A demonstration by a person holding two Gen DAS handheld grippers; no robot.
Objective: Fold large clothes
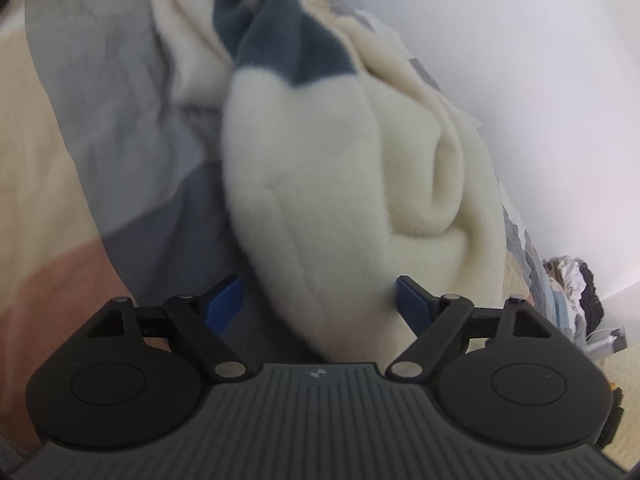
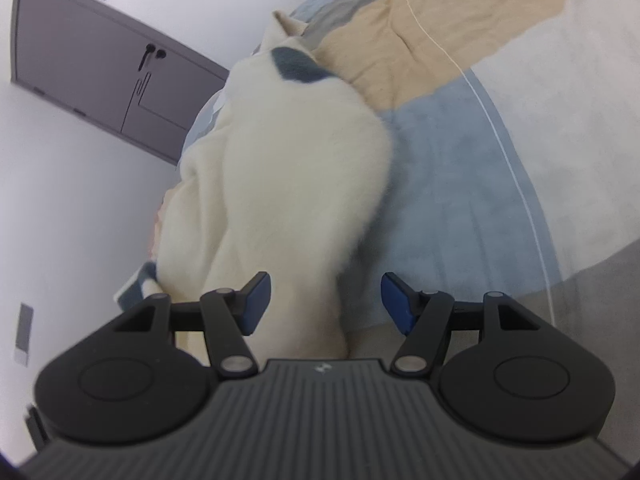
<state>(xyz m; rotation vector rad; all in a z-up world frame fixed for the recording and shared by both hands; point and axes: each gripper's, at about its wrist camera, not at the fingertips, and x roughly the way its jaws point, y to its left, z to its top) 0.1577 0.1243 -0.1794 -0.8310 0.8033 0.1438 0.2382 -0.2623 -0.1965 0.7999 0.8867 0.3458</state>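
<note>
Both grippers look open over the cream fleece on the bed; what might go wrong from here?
1. The cream fleece garment lies bunched with deep creases; any fold made now may set crooked.
2. Left gripper and right gripper both stand open with fabric between the pads, so closing could pinch several layers.
3. It lies near the bed's edge and may slide off.

The cream garment [image 1: 344,208] looks like thick, fluffy fleece — matt and soft-napped, with a dark grey-blue patch [image 1: 288,48] of the same pile. It lies on a bedspread [image 2: 460,216] of thinner, creased woven cloth in blue, tan and grey panels. Each gripper body is matt black ribbed plastic with dull metal pivot pins [image 2: 236,363], and the right gripper's pads [image 2: 256,300] are smooth blue plastic.
</note>
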